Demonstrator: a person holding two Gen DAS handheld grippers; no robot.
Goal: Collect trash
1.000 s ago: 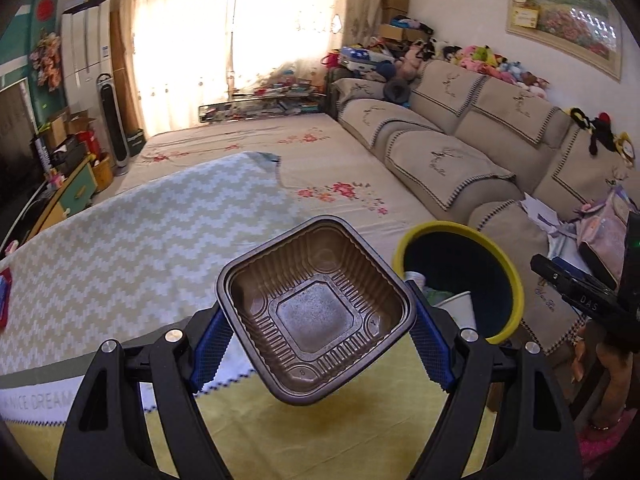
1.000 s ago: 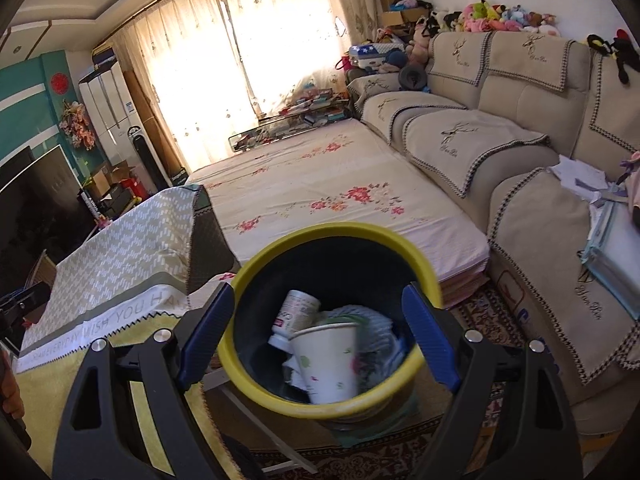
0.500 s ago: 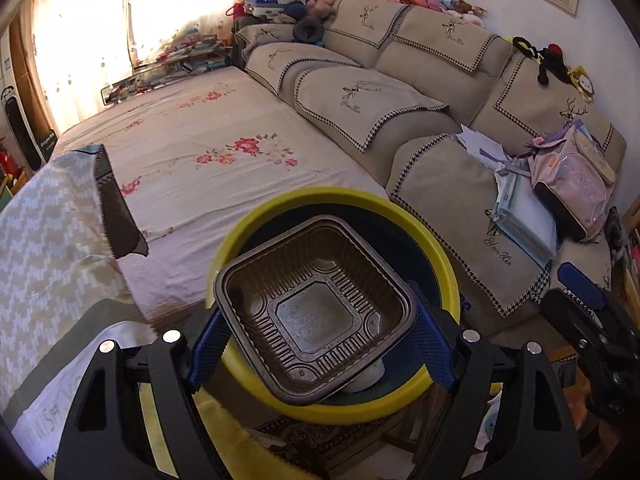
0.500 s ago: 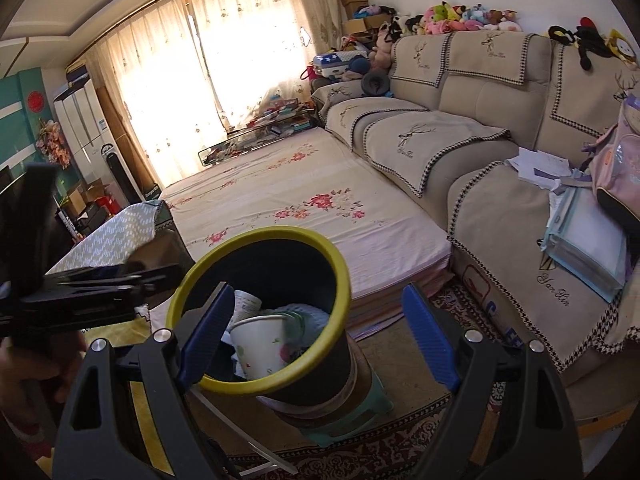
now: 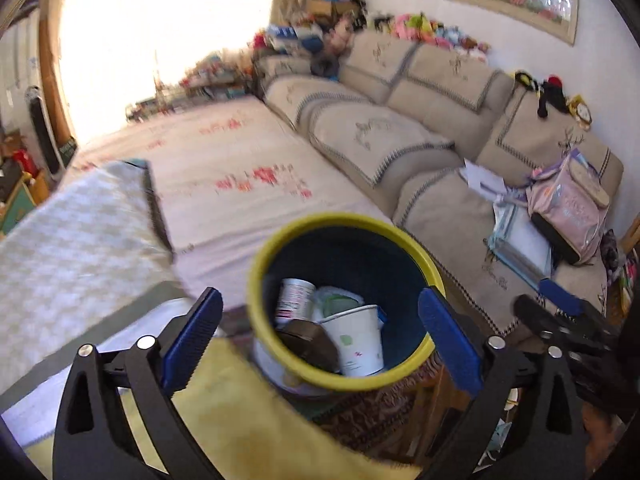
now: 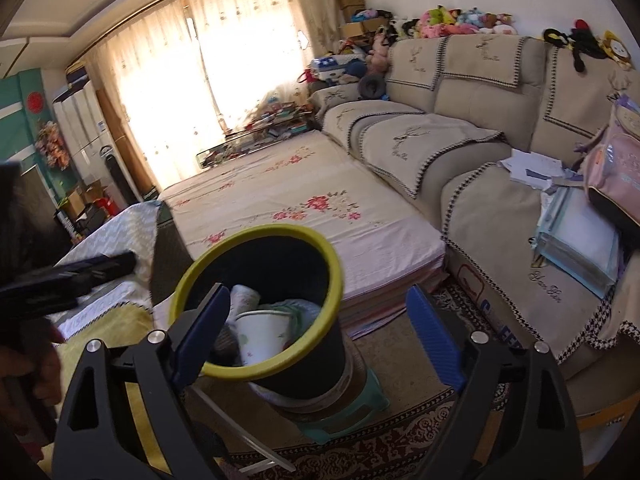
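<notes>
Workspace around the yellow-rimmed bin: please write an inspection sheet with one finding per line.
Surface: yellow cloth on the table, beside the bin.
Job's things: trash bin holds the brown tray, a paper cup and a can.
Clutter: papers and a pink backpack on the sofa.
Grippers: left gripper open, empty; right gripper open, empty.
Cables: nothing seen.
Surroundings: flowered mattress, bright curtains.
</notes>
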